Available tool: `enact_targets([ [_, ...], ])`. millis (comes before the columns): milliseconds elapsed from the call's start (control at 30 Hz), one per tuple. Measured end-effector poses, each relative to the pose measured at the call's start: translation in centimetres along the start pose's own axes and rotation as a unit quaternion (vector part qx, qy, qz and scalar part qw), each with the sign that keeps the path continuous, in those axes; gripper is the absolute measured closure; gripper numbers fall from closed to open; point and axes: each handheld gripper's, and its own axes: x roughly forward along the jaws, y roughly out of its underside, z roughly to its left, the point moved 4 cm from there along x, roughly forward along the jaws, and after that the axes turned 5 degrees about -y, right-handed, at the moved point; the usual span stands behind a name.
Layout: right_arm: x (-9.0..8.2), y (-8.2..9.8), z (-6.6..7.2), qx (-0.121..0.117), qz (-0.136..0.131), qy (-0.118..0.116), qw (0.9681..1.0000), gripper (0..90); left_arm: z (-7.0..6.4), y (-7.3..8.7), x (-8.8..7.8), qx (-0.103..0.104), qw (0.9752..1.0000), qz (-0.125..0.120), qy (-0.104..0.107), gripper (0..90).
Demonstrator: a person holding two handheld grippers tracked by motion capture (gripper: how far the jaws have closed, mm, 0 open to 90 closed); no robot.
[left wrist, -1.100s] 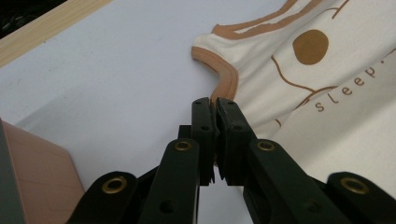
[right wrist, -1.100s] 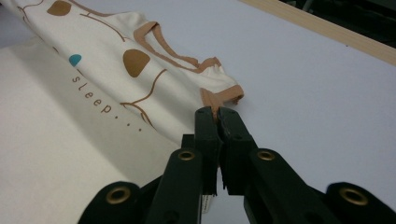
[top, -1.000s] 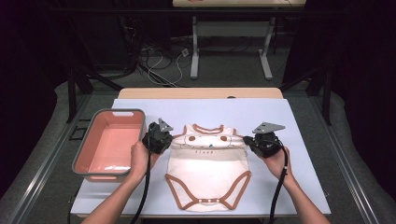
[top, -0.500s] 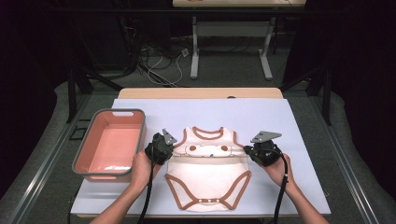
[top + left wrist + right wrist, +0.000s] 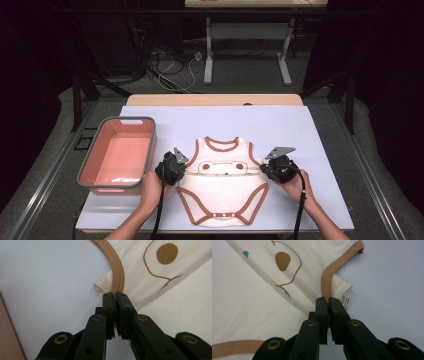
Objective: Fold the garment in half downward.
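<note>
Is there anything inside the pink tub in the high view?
No: the pink tub shows only its bare bottom, and the baby bodysuit lies flat on the table beside it.

Cream brown-trimmed bodysuit (image 5: 223, 192), seemingly folded, flat

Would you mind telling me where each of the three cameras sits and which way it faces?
High view: above the person's side, looking forward and down on the table; forearms, left gripper and right gripper show, beside the pink tub.
Left gripper view: on the left gripper, looking along its jaws, shut on the bodysuit at its brown trim.
Right gripper view: on the right gripper, likewise shut on the trim.
Shared: all show the bodysuit's bear print.
</note>
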Motion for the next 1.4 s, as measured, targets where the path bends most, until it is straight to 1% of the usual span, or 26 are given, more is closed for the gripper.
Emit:
enact_targets([
  [100,0.2,0.3,0.0,0.001,0.012,-0.005,0.9999,85.7,-0.1,0.2,0.1,-0.001,1.0000,-0.005,0.003,85.5],
  [233,0.3,0.5,0.1,0.001,0.019,-0.007,0.9998,85.7,0.0,0.4,0.1,-0.007,0.9999,-0.009,0.008,85.1],
  [333,0.5,0.5,0.1,-0.007,0.013,-0.002,0.9999,85.3,-0.2,0.6,0.1,-0.002,0.9999,-0.014,0.002,84.6],
  [400,0.4,0.6,0.3,-0.009,0.017,0.001,0.9998,85.1,-0.4,0.7,0.1,-0.001,0.9998,-0.019,-0.005,83.7],
  [433,0.5,0.7,0.3,-0.007,0.012,0.003,0.9999,84.8,-0.4,0.7,0.1,0.001,0.9998,-0.017,-0.008,83.4],
  [467,0.5,0.7,0.2,-0.003,0.007,0.005,1.0000,79.6,-0.3,0.7,0.1,0.000,0.9998,-0.018,-0.012,78.2],
  [500,0.5,0.7,0.2,-0.003,0.007,0.005,1.0000,79.6,-0.3,0.7,0.0,-0.005,0.9997,-0.019,-0.013,78.2],
  [533,0.4,0.7,0.1,-0.007,0.005,0.013,0.9999,69.9,-0.1,0.6,-0.1,-0.004,0.9996,-0.016,-0.020,71.9],
  [567,0.3,0.7,0.0,-0.004,-0.001,0.015,0.9999,56.9,-0.1,0.6,-0.3,-0.002,0.9995,-0.022,-0.021,61.5],
  [600,0.1,0.7,-0.1,0.005,-0.010,0.006,0.9999,52.0,0.0,0.5,-0.5,-0.004,0.9994,-0.028,-0.020,51.9],
  [633,-0.2,0.7,-0.2,0.012,-0.015,0.001,0.9998,46.9,-0.1,0.5,-0.8,-0.007,0.9991,-0.037,-0.019,46.3],
  [667,-0.4,0.7,-0.3,0.015,-0.024,0.003,0.9996,42.2,-0.1,0.4,-1.0,-0.004,0.9990,-0.042,-0.015,41.5],
  [767,-0.9,0.3,-0.4,0.026,-0.040,0.001,0.9989,32.9,-0.1,0.0,-1.5,-0.017,0.9983,-0.055,0.003,32.6],
  [867,-1.1,-0.2,-0.2,0.035,-0.053,-0.018,0.9978,21.8,0.2,-0.4,-1.7,-0.025,0.9975,-0.064,0.017,25.8],
  [900,-1.2,-0.3,-0.3,0.030,-0.052,-0.014,0.9981,20.5,0.2,-0.5,-1.7,-0.029,0.9975,-0.060,0.021,22.5],
  [933,-1.3,-0.5,-0.2,0.033,-0.056,-0.015,0.9978,19.7,0.3,-0.7,-1.8,-0.026,0.9972,-0.065,0.027,17.8],
  [967,-1.4,-0.7,-0.2,0.037,-0.054,-0.021,0.9977,18.6,0.4,-0.9,-1.8,-0.028,0.9968,-0.069,0.031,16.9],
  [1000,-1.3,-0.9,-0.2,0.037,-0.064,-0.022,0.9970,17.7,0.4,-1.0,-1.9,-0.027,0.9967,-0.068,0.035,16.4],
  [1033,-1.3,-1.1,-0.2,0.037,-0.061,-0.022,0.9972,16.7,0.4,-1.2,-1.8,-0.029,0.9963,-0.071,0.039,14.5],
  [1067,-1.4,-1.3,-0.3,0.036,-0.062,-0.029,0.9970,15.8,0.4,-1.4,-1.8,-0.032,0.9961,-0.071,0.042,11.9],
  [1100,-1.4,-1.5,-0.2,0.043,-0.065,-0.030,0.9965,15.4,0.4,-1.6,-1.7,-0.030,0.9962,-0.070,0.042,10.0],
  [1167,-1.3,-1.9,-0.4,0.044,-0.063,-0.033,0.9965,15.0,0.4,-1.9,-1.5,-0.028,0.9965,-0.065,0.043,7.4],
  [1233,-1.0,-2.4,-0.6,0.048,-0.066,-0.033,0.9961,15.0,0.4,-2.2,-1.2,-0.032,0.9968,-0.058,0.044,3.6],
  [1300,-0.8,-2.8,-0.8,0.053,-0.069,-0.023,0.9959,16.0,0.6,-2.6,-0.8,-0.037,0.9968,-0.053,0.047,1.3],
  [1367,-0.4,-3.1,-1.0,0.056,-0.065,-0.024,0.9960,16.1,0.8,-3.1,-0.4,-0.037,0.9969,-0.049,0.050,0.0],
  [1400,-0.2,-3.2,-1.0,0.060,-0.062,-0.021,0.9961,16.3,0.8,-3.2,-0.1,-0.043,0.9966,-0.048,0.052,0.0],
])
